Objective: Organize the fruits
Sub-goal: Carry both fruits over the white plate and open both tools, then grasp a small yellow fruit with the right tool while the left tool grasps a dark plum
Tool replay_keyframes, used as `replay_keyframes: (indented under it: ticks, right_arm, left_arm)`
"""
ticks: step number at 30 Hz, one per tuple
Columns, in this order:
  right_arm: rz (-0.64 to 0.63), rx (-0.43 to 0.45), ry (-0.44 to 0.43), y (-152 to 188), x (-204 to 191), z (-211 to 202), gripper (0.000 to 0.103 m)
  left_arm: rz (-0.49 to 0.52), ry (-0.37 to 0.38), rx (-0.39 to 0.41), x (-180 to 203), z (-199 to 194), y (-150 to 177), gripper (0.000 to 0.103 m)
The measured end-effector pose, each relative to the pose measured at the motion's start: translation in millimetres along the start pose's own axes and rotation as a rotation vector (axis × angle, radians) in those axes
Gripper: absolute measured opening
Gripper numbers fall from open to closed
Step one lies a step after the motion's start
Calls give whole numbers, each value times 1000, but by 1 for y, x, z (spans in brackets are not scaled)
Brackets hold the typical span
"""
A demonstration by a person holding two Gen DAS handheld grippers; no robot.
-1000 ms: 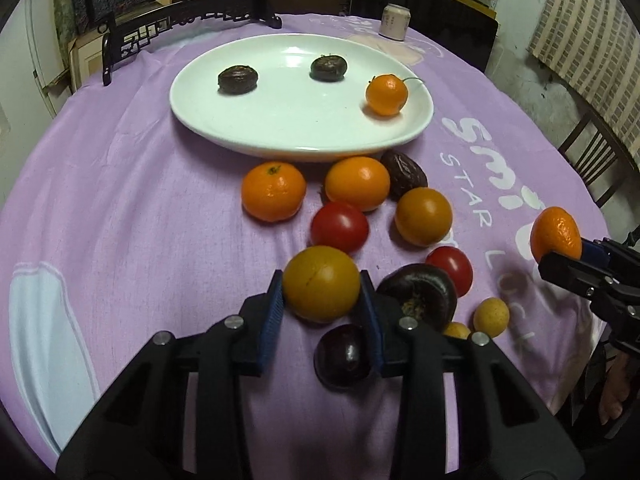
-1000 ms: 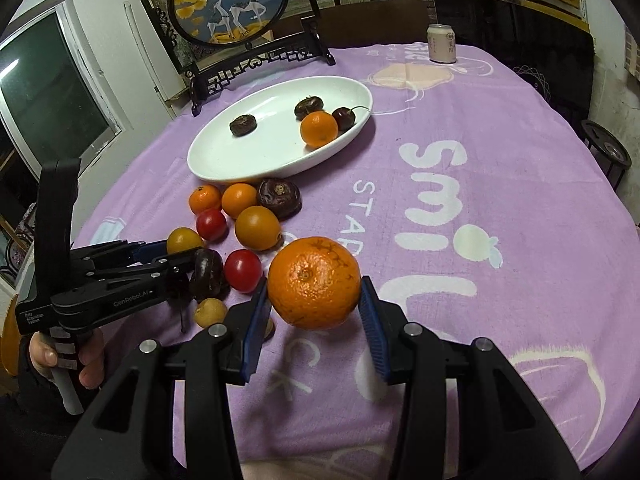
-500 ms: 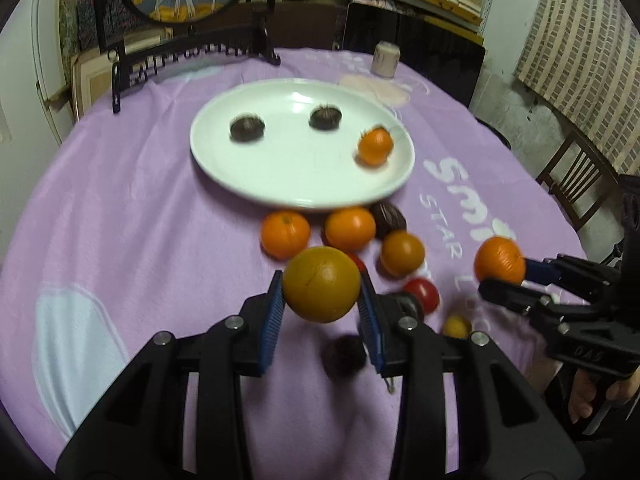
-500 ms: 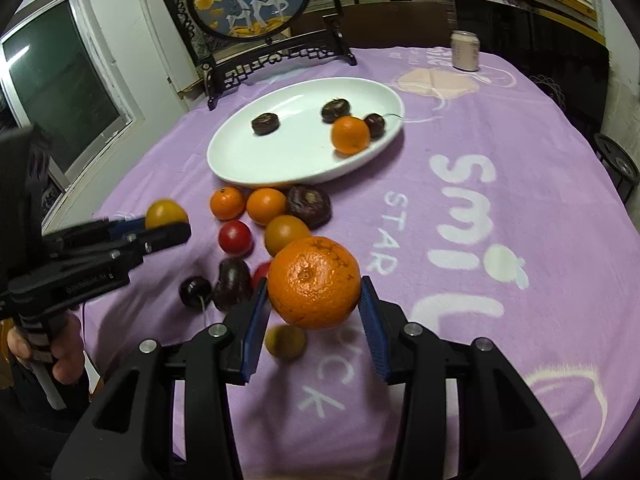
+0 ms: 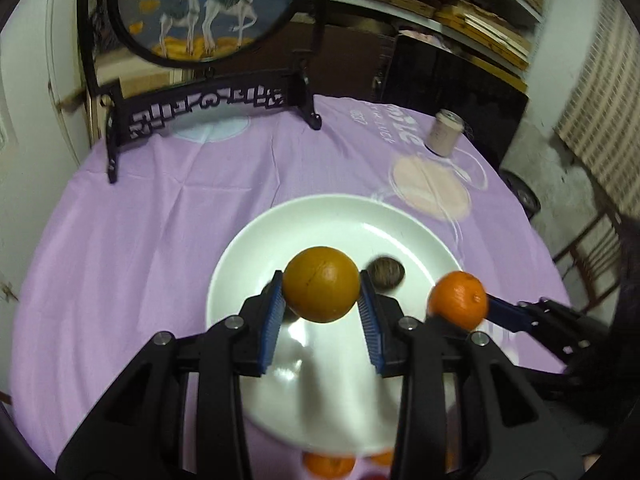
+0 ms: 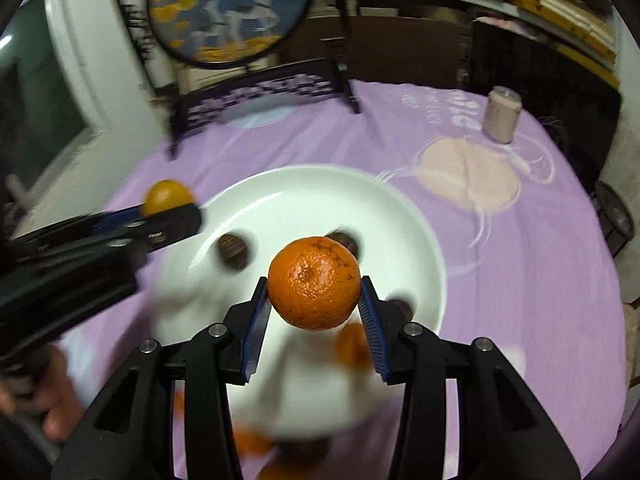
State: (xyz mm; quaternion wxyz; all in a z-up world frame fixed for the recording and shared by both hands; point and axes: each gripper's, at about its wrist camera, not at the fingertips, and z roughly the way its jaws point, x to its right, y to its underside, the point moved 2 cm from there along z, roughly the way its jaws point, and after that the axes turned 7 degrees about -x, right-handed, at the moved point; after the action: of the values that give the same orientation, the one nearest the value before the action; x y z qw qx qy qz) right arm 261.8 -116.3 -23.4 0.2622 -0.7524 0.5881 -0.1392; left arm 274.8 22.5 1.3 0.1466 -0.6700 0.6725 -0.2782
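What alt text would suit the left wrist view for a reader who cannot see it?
The left gripper holds a yellow-orange fruit in its blue-padded jaws above a white plate on a purple tablecloth. At right, the right gripper carries an orange over the plate's edge. A dark fruit lies on the plate; a can and a round framed deer picture stand behind.

Both views are dim and indoor, with a purplish cast; light falls from above, leaving a soft glare patch on the white plate (image 5: 408,236) and a dull sheen on the fruit held in the near jaws; the room behind the counter sinks into shadow. Fisheye distortion bends the edges, and black vignetting fills the corners. The right wrist view is heavily motion-blurred: the plate's near rim, the round deer screen (image 6: 228,8) and the loose fruit smear, while the clamped tangerine (image 6: 314,282) stays sharp; the left wrist view is crisper, blurring only low down.
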Motion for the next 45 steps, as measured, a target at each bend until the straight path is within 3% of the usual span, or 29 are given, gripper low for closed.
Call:
replay_keyframes:
  ticks: [6, 13, 14, 15, 17, 19, 25, 27, 29, 35, 39, 45]
  right_arm:
    - [37, -63, -13, 7, 21, 34, 44]
    - [51, -67, -10, 6, 20, 38, 45]
    - [49, -66, -6, 6, 19, 40, 45]
    - [43, -62, 3, 5, 18, 41, 45]
    - [28, -29, 54, 5, 16, 41, 60]
    - [10, 26, 106, 6, 17, 33, 60]
    - [1, 165, 82, 23, 20, -14, 60]
    - [1, 193, 82, 39, 20, -35, 60]
    - [1, 206, 28, 70, 18, -59, 60]
    - [-63, 132, -53, 176, 4, -100, 61]
    - [-86, 43, -38, 219, -5, -103, 61]
    - [-72, 15, -66, 231, -11, -94, 61]
  left_arm:
    - [0, -14, -65, -3, 40, 0, 36]
    - [31, -19, -67, 6, 45, 7, 37]
    - [33, -21, -64, 6, 44, 7, 38]
    - [33, -23, -55, 6, 43, 7, 47]
    - [26, -31, -22, 4, 37, 8, 66]
    - [18, -43, 12, 1, 24, 12, 66]
    - [-31, -30, 115, -10, -35, 51, 66]
    - [-24, 0, 126, -13, -57, 83, 66]
    - [-2, 15, 126, -14, -70, 111, 66]
    - [91, 41, 54, -16, -91, 198, 66]
    - [106, 71, 20, -7, -92, 219, 67]
    - [157, 77, -12, 16, -85, 229, 69]
